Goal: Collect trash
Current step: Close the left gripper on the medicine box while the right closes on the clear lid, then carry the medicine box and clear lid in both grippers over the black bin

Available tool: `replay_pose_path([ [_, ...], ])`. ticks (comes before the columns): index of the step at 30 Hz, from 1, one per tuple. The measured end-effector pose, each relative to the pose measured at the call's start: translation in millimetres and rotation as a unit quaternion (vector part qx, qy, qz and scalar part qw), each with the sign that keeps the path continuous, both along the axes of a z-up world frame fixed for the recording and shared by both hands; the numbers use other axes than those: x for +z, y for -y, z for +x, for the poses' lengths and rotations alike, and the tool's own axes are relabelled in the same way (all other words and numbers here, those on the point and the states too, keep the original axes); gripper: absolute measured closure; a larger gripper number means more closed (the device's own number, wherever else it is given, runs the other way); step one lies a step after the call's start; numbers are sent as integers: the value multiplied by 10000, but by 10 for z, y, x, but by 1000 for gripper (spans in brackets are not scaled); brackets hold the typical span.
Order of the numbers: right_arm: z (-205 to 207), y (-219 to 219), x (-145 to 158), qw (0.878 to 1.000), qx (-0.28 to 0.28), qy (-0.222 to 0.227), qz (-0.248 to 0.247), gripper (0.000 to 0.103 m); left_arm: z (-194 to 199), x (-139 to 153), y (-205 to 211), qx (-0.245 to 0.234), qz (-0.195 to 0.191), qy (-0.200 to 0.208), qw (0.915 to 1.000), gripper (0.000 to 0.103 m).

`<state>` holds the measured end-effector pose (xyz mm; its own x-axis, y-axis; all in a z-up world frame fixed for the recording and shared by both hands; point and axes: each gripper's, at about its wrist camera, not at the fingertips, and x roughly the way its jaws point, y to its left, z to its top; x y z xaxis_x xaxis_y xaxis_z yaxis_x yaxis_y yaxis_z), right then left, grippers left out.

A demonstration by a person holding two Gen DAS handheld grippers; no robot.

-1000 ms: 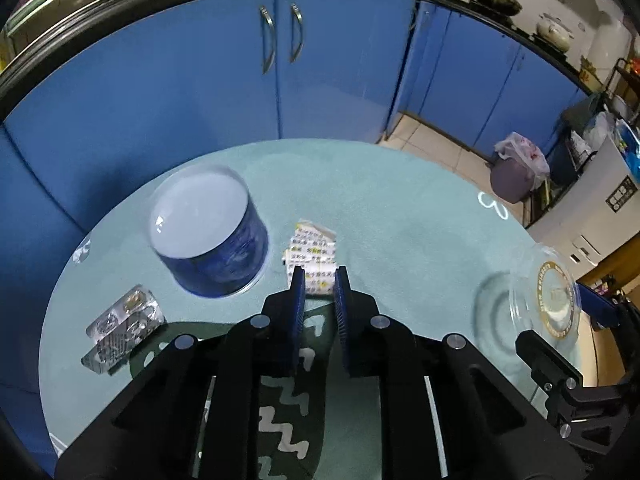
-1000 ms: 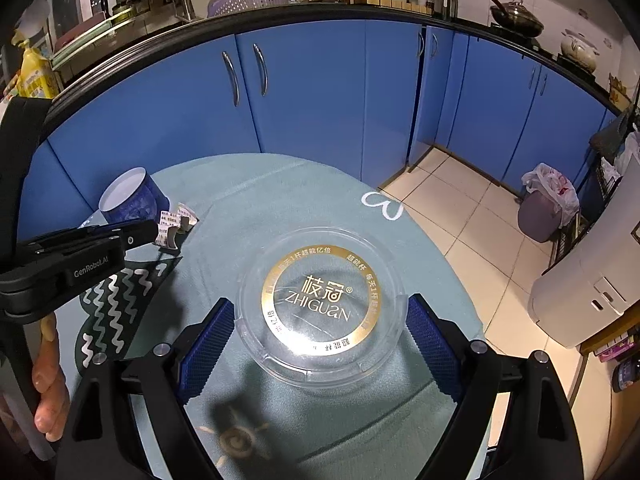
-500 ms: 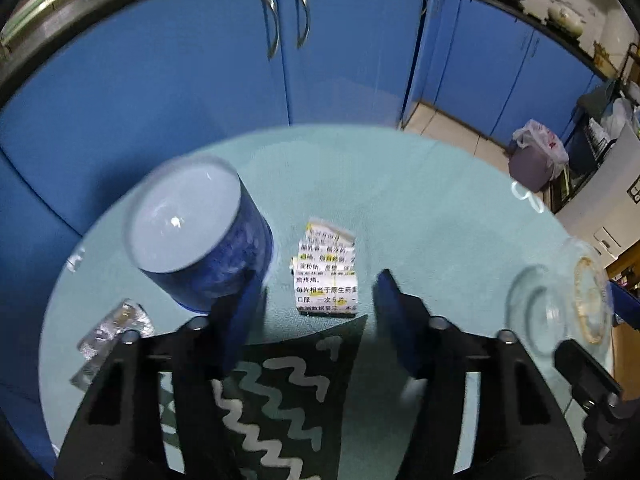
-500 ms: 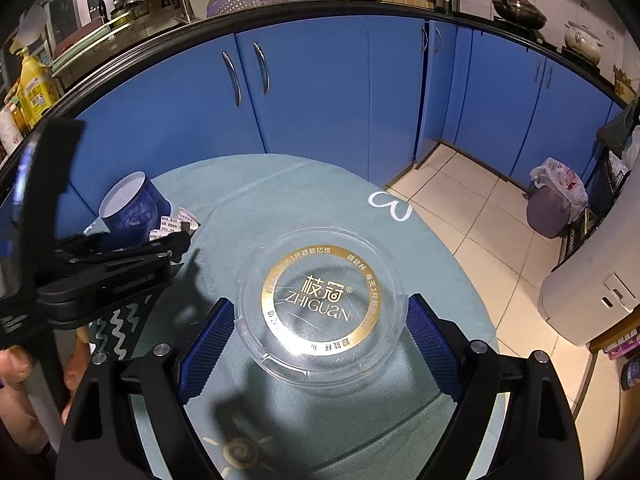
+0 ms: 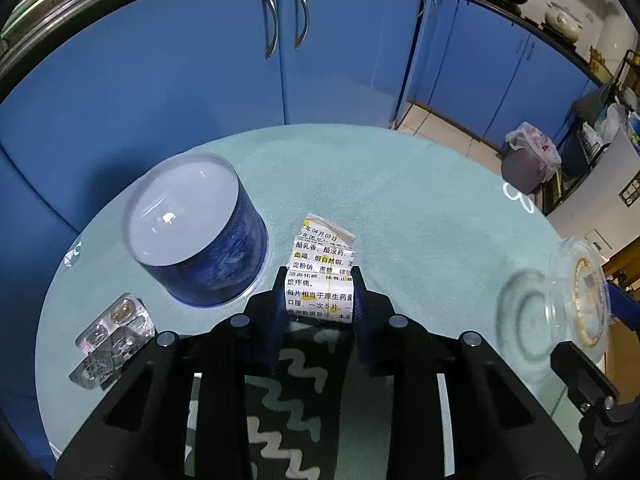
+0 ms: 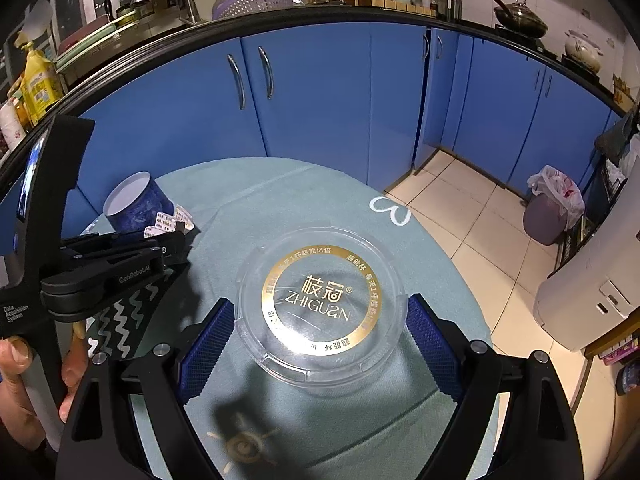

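A folded white medicine leaflet [image 5: 323,270] with Chinese print lies on the round green-clothed table [image 5: 400,208]. My left gripper [image 5: 319,300] has its two fingers on either side of the leaflet's near end and is shut on it. It also shows in the right wrist view [image 6: 168,240], with the leaflet [image 6: 170,222] at its tips. My right gripper [image 6: 316,336] is shut on a clear round plastic lid [image 6: 320,300] with a gold ring and holds it above the table. The lid also shows at the right edge of the left wrist view [image 5: 576,292].
An upturned blue paper cup [image 5: 200,232] stands just left of the leaflet. An empty silver blister pack [image 5: 114,328] lies at the table's left edge. Blue cabinets [image 5: 280,48] are behind. A lined trash bin [image 6: 554,204] stands on the tiled floor at right.
My left gripper opened, moved forward over the leaflet and closed on its near end. My right gripper has kept still with the lid.
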<state>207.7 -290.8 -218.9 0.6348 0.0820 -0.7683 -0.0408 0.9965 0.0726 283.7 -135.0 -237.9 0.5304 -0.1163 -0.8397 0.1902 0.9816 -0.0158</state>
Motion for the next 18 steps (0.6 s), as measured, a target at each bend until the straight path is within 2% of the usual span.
replay_pose_path([
  [18,-565,107,420,9990,-265,343,-100,18,-651,427,87,-368,-137,287,9988,73],
])
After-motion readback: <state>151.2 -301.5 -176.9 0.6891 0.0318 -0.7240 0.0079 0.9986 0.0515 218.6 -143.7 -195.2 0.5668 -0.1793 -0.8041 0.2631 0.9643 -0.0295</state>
